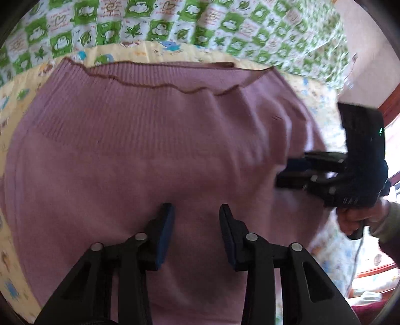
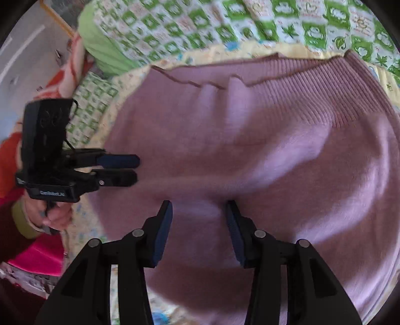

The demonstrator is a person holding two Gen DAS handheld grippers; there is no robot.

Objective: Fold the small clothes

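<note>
The mauve sweater [image 1: 140,160] lies spread on a yellow printed sheet [image 1: 22,85], and beyond it, farther ahead of both tools, runs a green and white checked quilt [image 1: 155,22]. The left tool [image 1: 196,212] hangs over the sweater with its two fingers spread apart and nothing between them; the knit fills the view ahead of it and under it. The ribbed band [image 1: 140,110] with its darker wavy edge lies ahead of this tool, toward the quilt. Off to its right the right tool [image 1: 287,175] comes in from the side, its tips at the sweater's right edge; a hand [image 1: 355,220] grips its handle below. In the right wrist view the right tool [image 2: 198,212] also stands spread, with sweater [image 2: 275,155] cloth showing in the gap; whether the fingers touch the cloth I cannot tell, as the picture is blurred. The ribbed band [image 2: 337,95] lies ahead and to this tool's right. To its left the left tool [image 2: 136,170] points inward at the sweater's left edge, its two fingers near each other with a narrow gap, and a hand [image 2: 52,215] holds its grip. A folded crease runs across the sweater ahead of the right tool.
</note>
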